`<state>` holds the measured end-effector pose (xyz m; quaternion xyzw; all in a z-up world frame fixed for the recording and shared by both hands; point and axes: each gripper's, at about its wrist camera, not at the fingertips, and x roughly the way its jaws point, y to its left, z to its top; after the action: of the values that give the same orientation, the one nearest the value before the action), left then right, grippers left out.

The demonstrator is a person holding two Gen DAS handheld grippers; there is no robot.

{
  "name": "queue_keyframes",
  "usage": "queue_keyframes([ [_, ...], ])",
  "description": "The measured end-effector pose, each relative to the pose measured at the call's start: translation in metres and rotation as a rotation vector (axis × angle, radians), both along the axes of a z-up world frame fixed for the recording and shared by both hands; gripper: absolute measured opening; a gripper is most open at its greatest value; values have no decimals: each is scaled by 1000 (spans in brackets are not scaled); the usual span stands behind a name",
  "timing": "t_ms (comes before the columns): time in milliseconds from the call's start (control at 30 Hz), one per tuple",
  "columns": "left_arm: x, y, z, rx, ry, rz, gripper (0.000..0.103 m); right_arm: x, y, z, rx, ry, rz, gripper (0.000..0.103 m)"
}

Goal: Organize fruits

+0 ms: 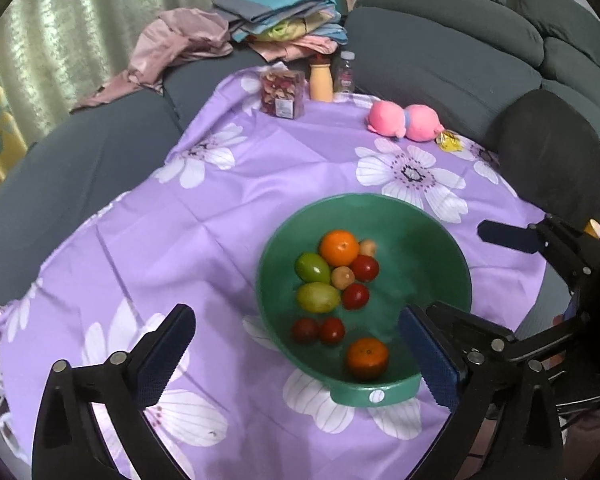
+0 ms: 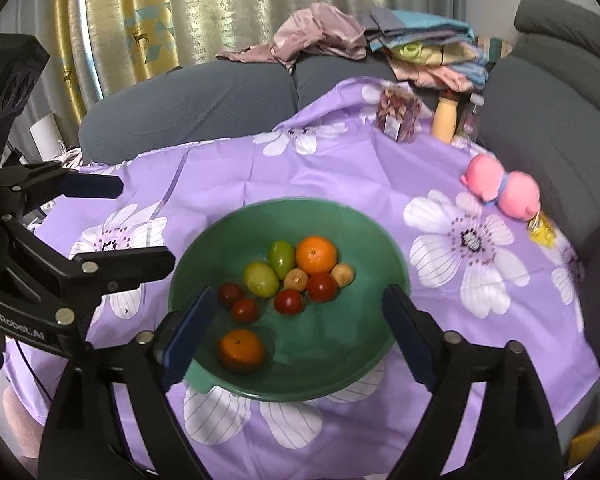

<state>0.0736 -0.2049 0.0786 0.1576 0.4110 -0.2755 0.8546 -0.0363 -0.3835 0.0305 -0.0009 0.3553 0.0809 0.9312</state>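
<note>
Bowl (image 1: 440,240): on the tablecloth (image 1: 160,240), toward its near edge.
Fruit: oranges (image 1: 339,247), tomatoes (image 1: 365,268) and the rest all lie in the bowl, most clustered mid-bowl, one orange (image 1: 367,358) apart by the near rim.
Plush toy (image 1: 404,122): behind the bowl, to the right.
Jar (image 1: 282,94) and bottles (image 1: 321,80): at the cloth's far edge.
Clothes pile (image 1: 284,20): on the sofa (image 1: 440,60) behind.

soft, even daylight; mild motion blur, fisheye bending and dark corners.

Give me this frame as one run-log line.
left gripper: open, empty | right gripper: open, empty | green bowl: on purple cloth, holds all fruit | loose fruit: none seen
</note>
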Motion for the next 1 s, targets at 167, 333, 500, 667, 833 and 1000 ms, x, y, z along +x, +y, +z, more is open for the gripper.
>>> queue_keyframes([
  [167, -1, 0, 3, 24, 14, 33, 102, -7, 3, 12, -29, -26, 12, 95],
  [333, -10, -1, 9, 12, -6, -1, 102, -14, 4, 17, -50, -38, 31, 95],
  [500, -16, -4, 15, -2, -37, -28, 102, -18, 3, 21, -60, -46, 24, 95],
  [667, -15, -4, 15, 8, -45, -14, 102, -20, 3, 23, -61, -52, 29, 95],
  [833, -16, -4, 16, 9, -51, -11, 102, -21, 3, 25, -57, -57, 29, 95],
  [1000, -17, -6, 17, 4, -62, -15, 102, -22, 1, 26, -55, -60, 25, 95],
])
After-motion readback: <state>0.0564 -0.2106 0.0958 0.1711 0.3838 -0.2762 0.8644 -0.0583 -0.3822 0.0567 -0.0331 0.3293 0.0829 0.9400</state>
